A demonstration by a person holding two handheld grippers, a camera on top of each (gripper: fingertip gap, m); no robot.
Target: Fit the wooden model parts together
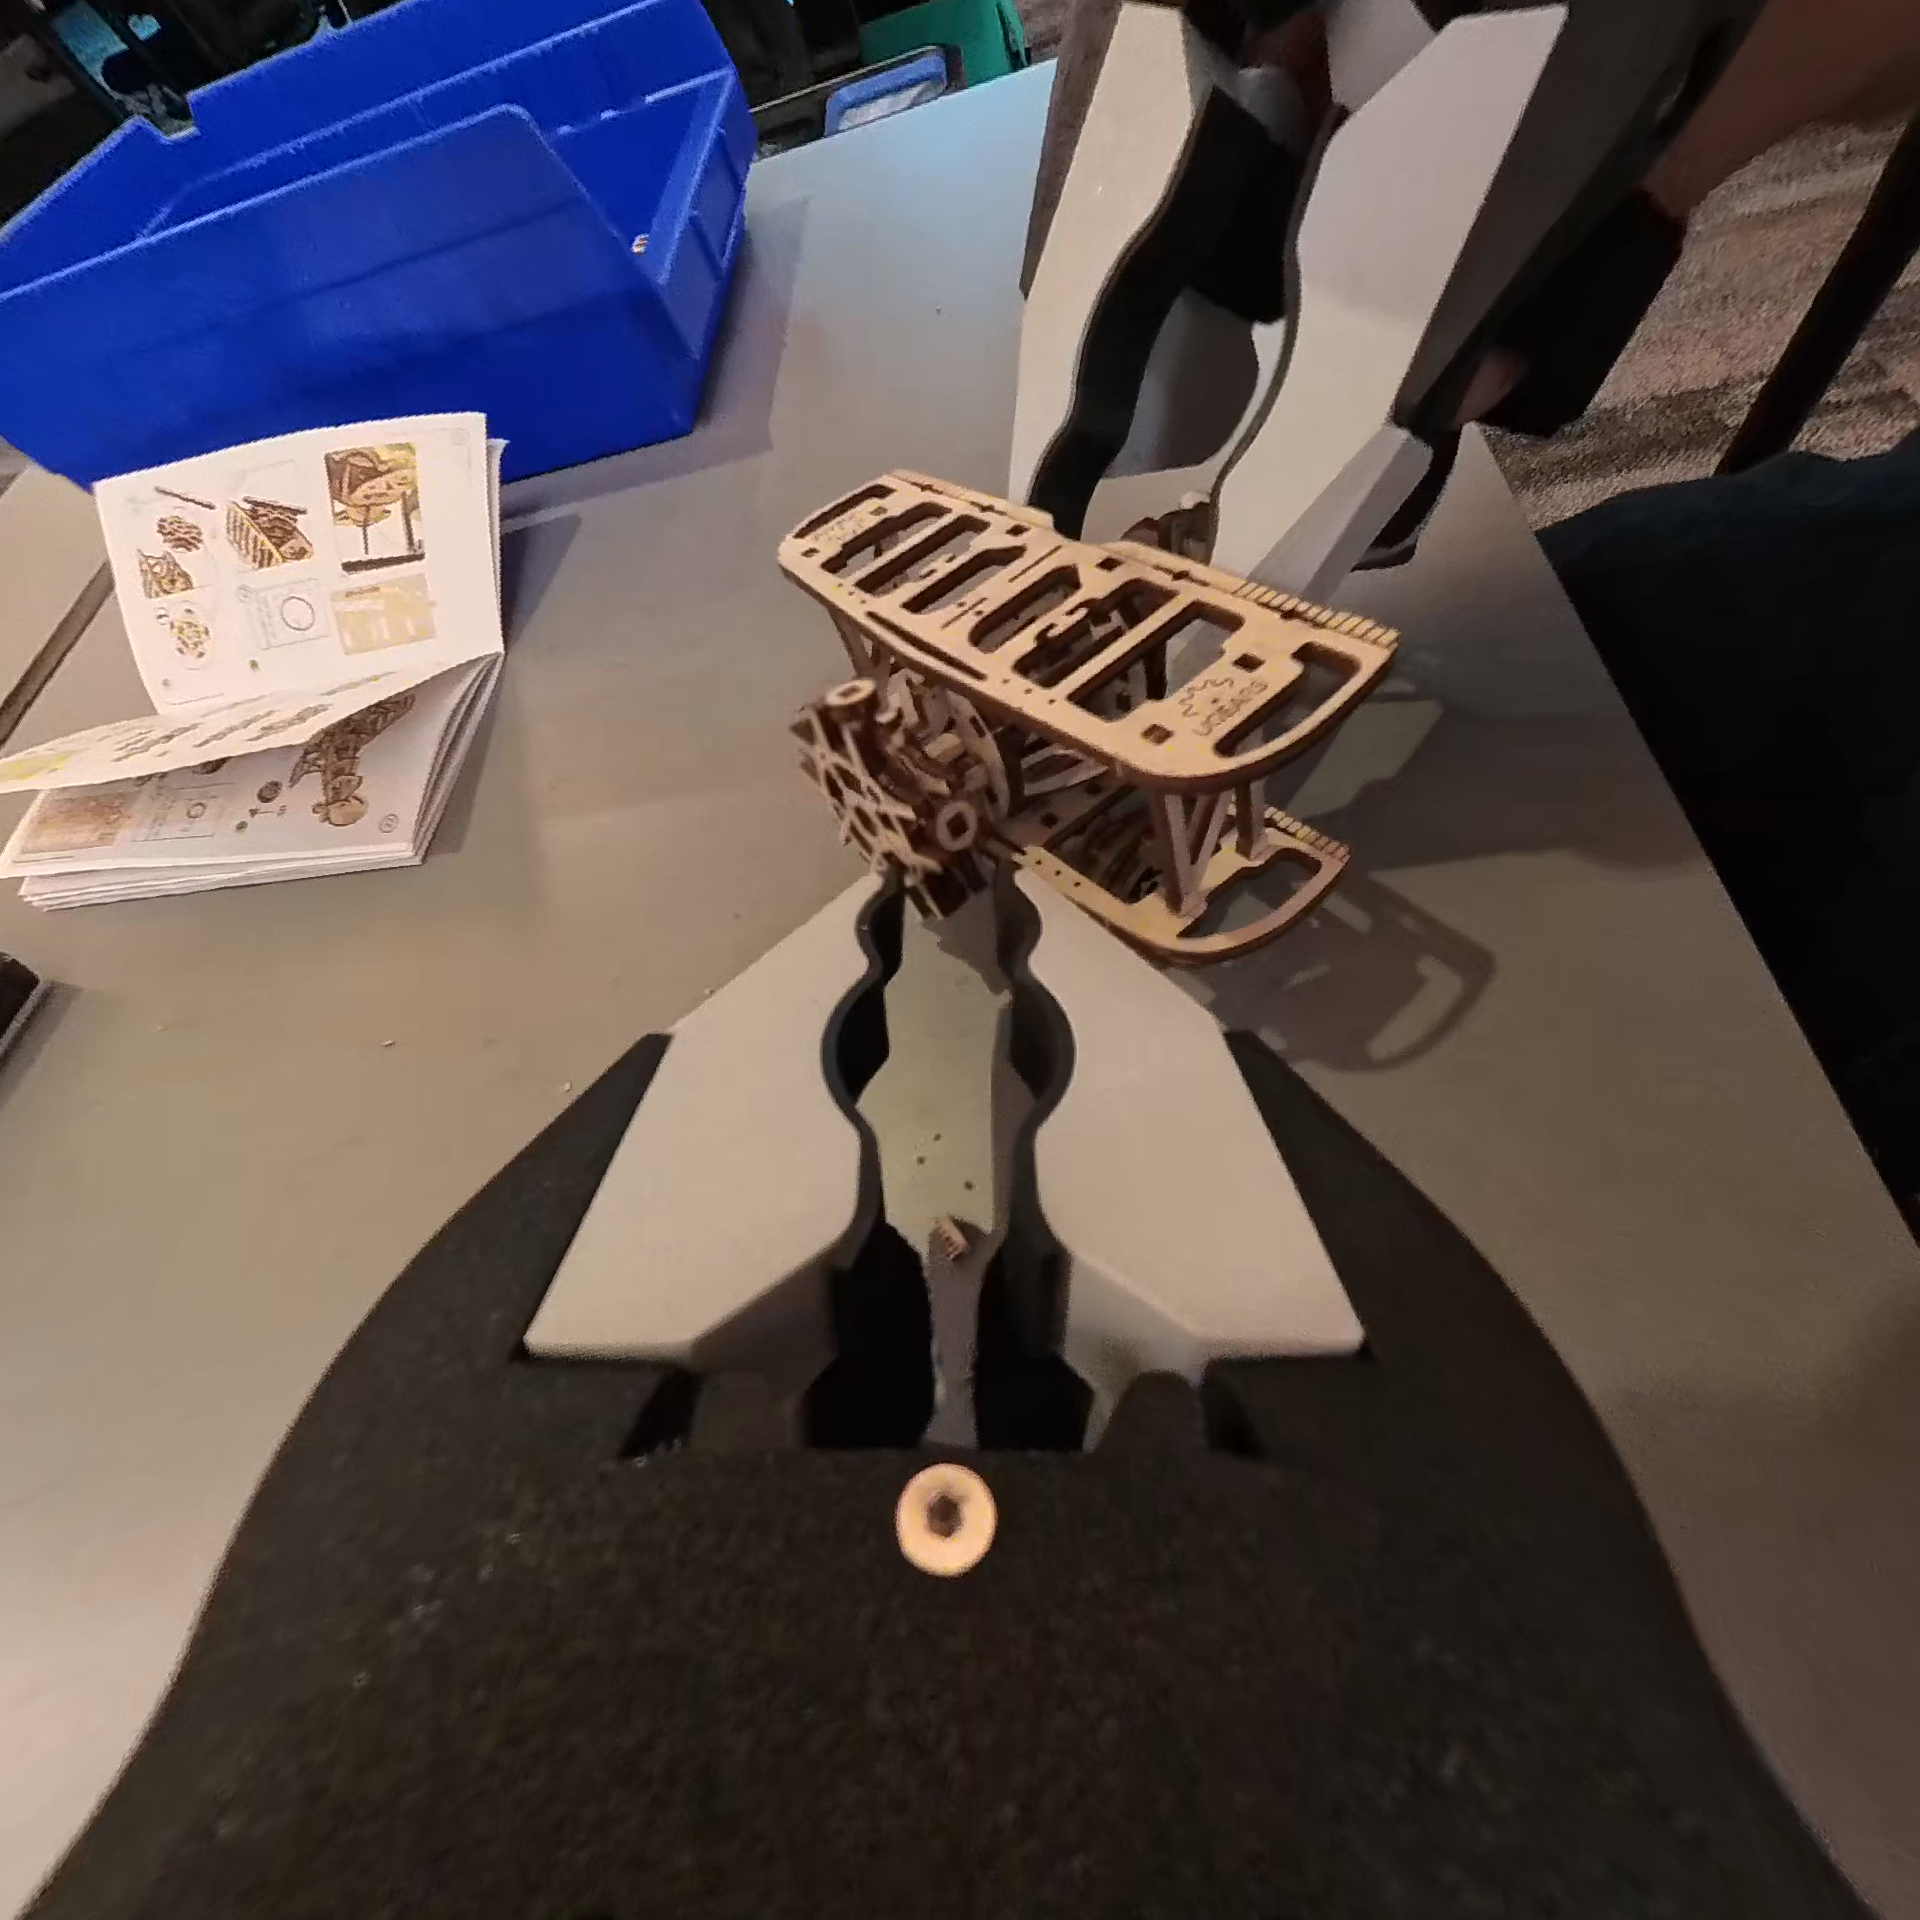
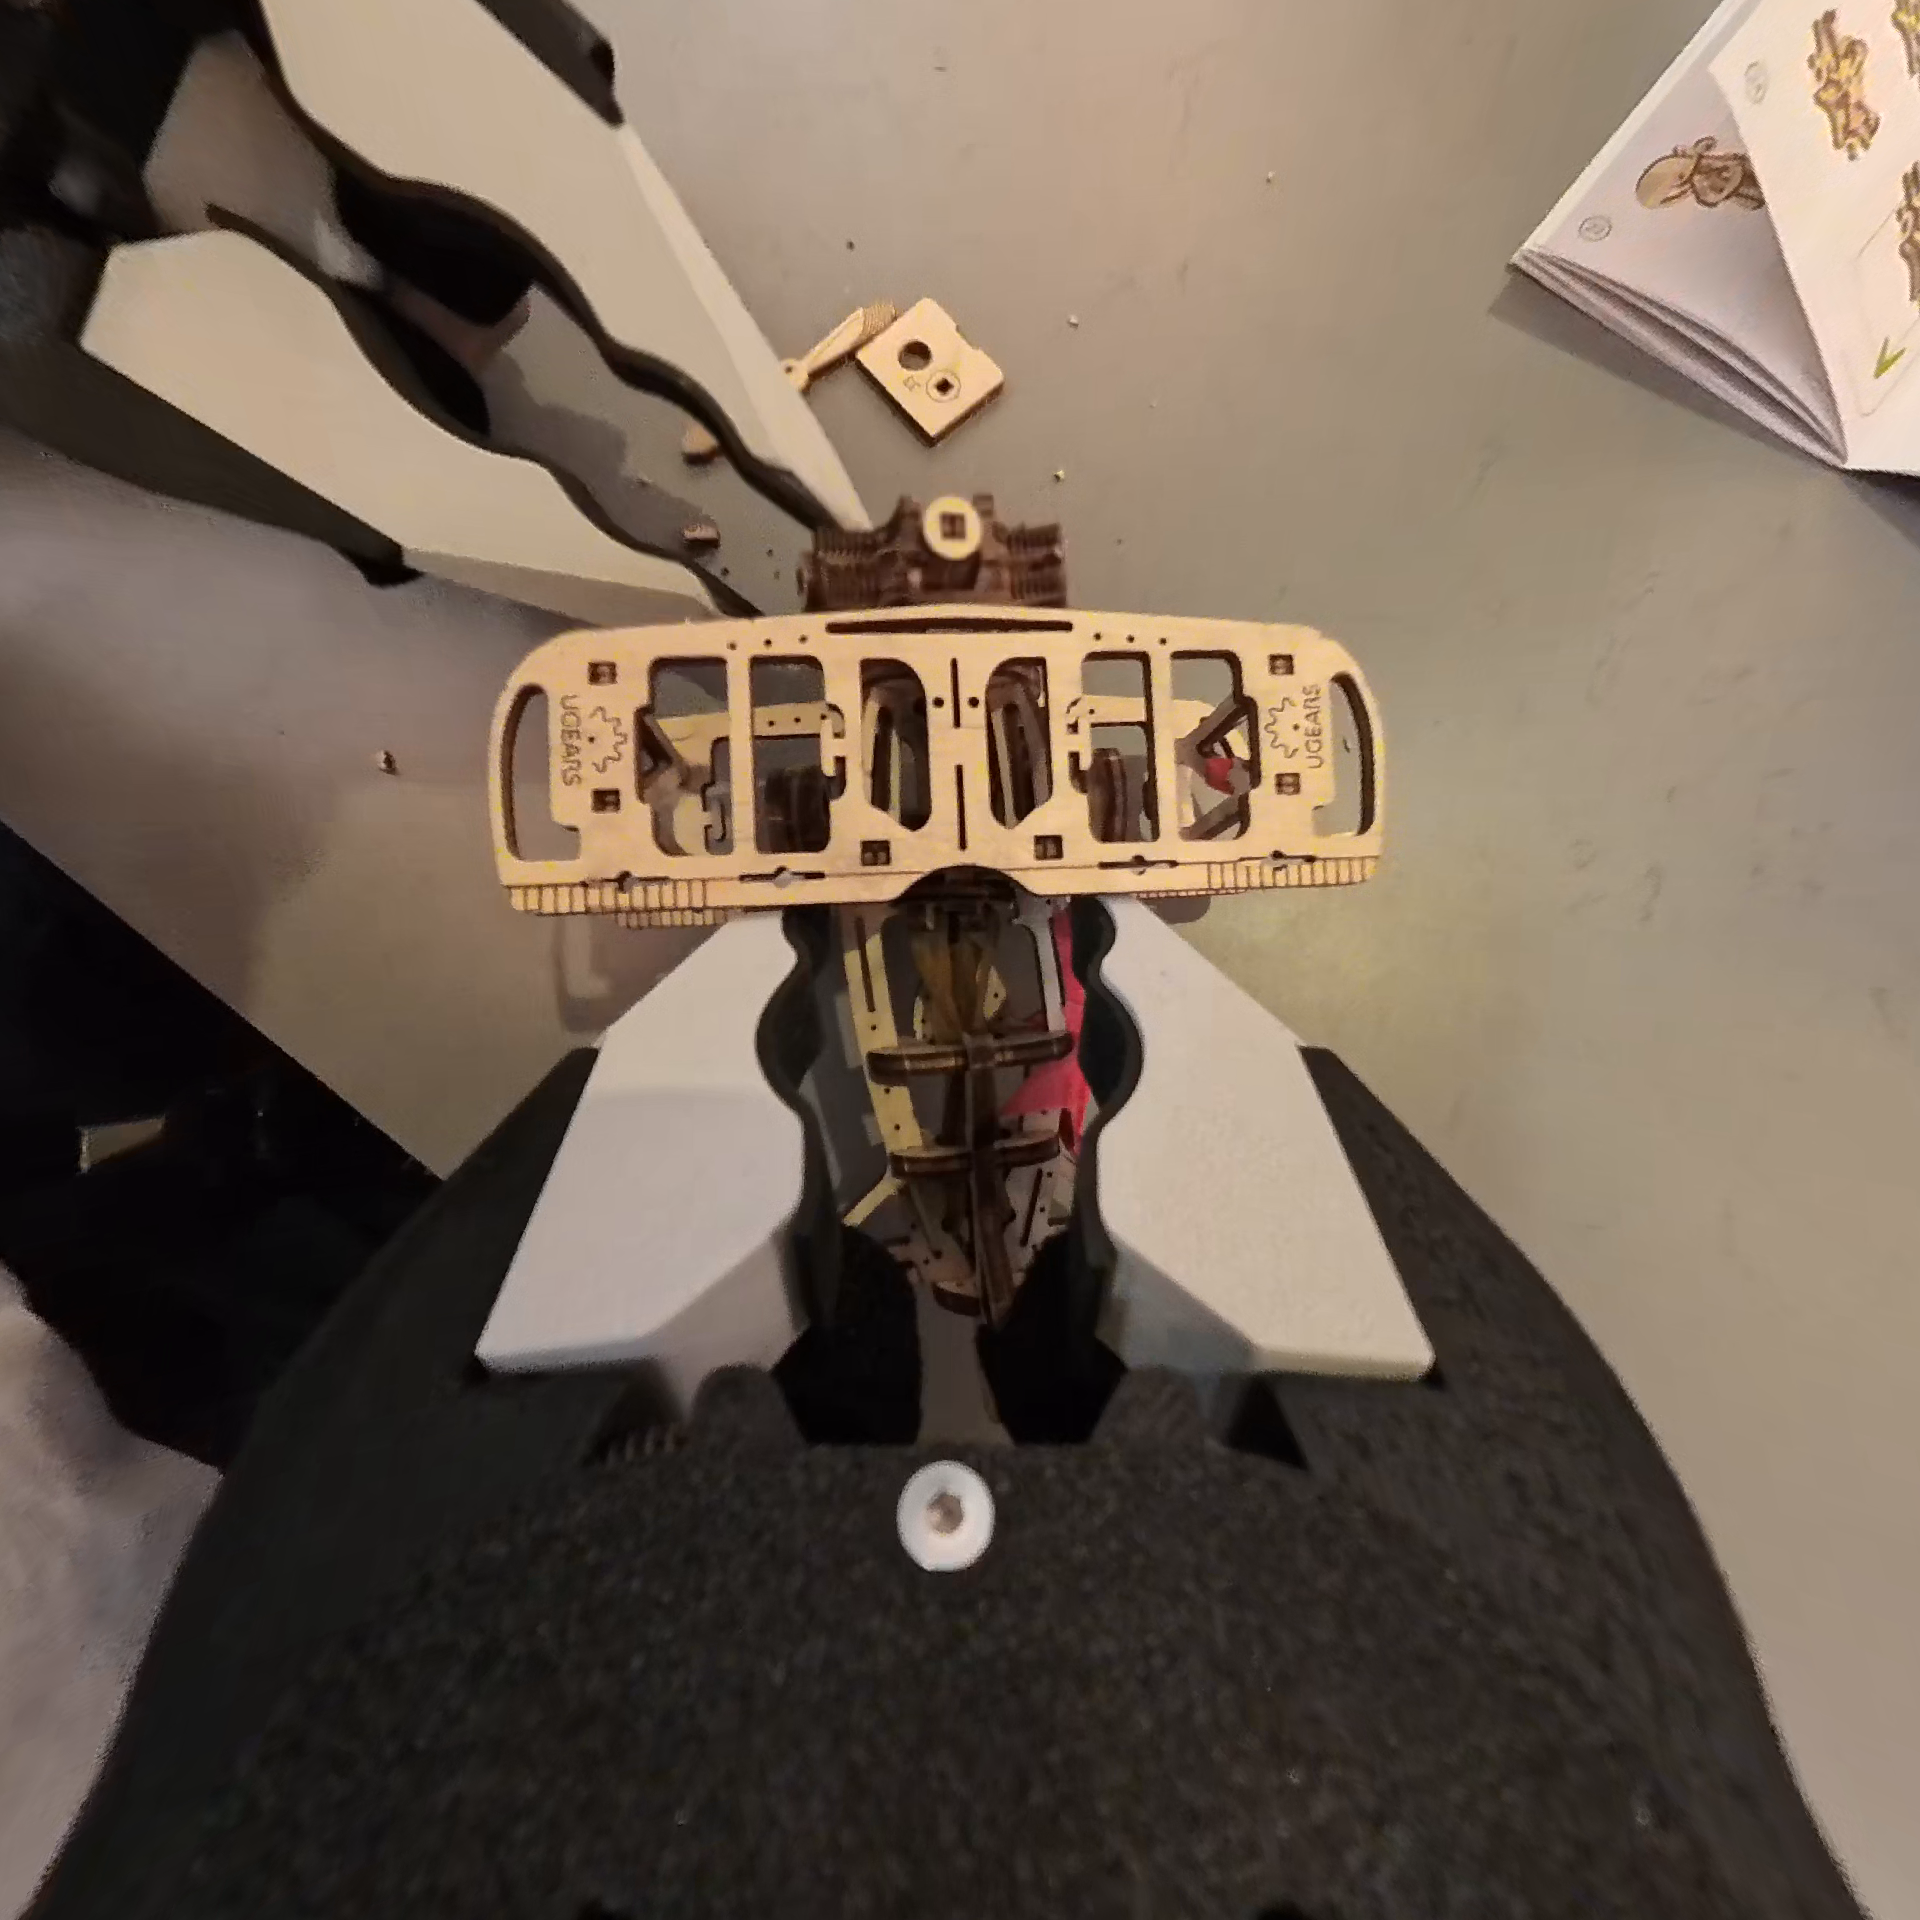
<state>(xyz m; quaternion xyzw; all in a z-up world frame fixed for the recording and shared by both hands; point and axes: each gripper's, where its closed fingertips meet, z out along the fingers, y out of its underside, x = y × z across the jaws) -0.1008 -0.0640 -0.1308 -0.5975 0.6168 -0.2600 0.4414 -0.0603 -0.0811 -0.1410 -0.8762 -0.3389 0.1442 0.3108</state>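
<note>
A wooden biplane model is held above the grey table. In the right wrist view its top wing lies across the frame, with the fuselage running back between my fingers. My right gripper is shut on the fuselage. In the left wrist view it comes in from above, behind the wing. My left gripper is closed on the underside of the round engine at the nose. It enters the right wrist view from the upper left.
A loose square wooden piece and a small wooden pin lie on the table beyond the nose. An open instruction booklet lies at the left, with a blue bin behind it. The table edge runs along the right.
</note>
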